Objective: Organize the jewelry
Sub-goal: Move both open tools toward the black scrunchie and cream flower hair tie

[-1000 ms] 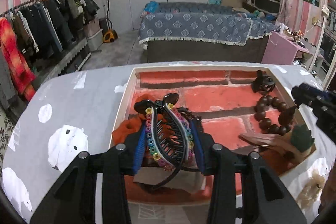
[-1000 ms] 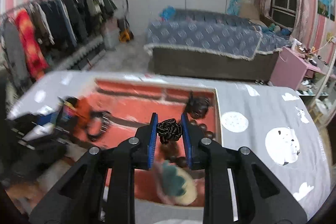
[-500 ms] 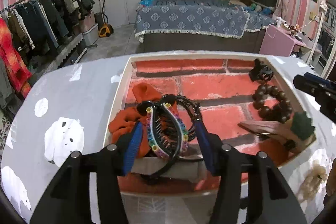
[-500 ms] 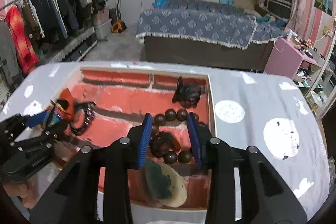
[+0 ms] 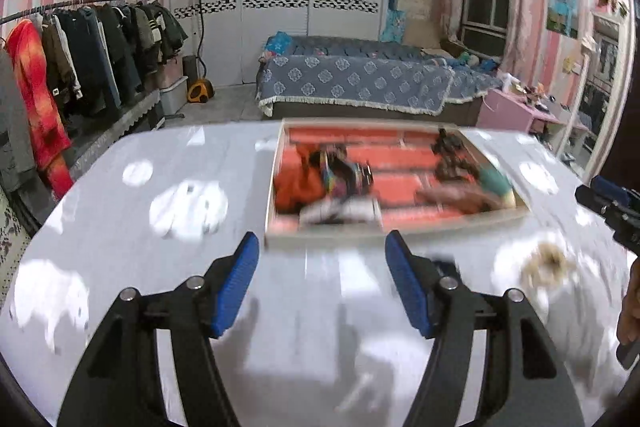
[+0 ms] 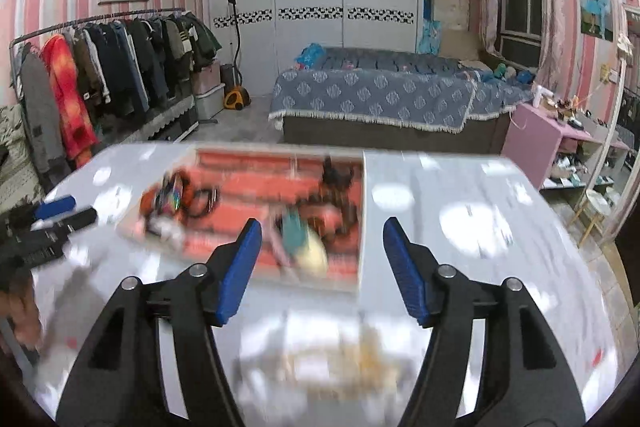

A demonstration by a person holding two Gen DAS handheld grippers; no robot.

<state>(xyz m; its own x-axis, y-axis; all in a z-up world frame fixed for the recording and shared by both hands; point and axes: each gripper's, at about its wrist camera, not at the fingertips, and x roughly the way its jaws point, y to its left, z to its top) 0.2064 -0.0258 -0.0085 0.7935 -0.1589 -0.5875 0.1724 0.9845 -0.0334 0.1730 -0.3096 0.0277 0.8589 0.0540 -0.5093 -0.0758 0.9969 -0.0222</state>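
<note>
Both of your grippers have pulled back from the tray (image 5: 320, 239) since a second ago: then your left gripper (image 5: 322, 281) was closed around the beaded hair clip and your right gripper (image 6: 322, 269) pinched a dark knotted hair tie over the tray, and now both hover over the grey tablecloth (image 5: 200, 267) with their blue pads spread wide and nothing between them. Half a second ago the two were already opening just above the tray floor. The present frames are streaked with motion blur, so details inside the tray are hard to read.

As far as you can judge, most of the job looks done. The hair clip pile (image 5: 340, 175) sits with an orange scrunchie (image 5: 296, 183) at the tray's left side, and the dark wooden beads (image 5: 454, 167) lie toward its right, beside a green-and-cream piece (image 5: 494, 183). All of these lie inside the tray walls.

What seems left is outside it: a pale, fuzzy loop (image 5: 548, 265) lies on the cloth, near the tray's front right corner and close to your right gripper. A small dark object (image 5: 444, 263) sits just beside your left gripper's right pad; the blur hides what it is. You would likely collect these next.
</note>
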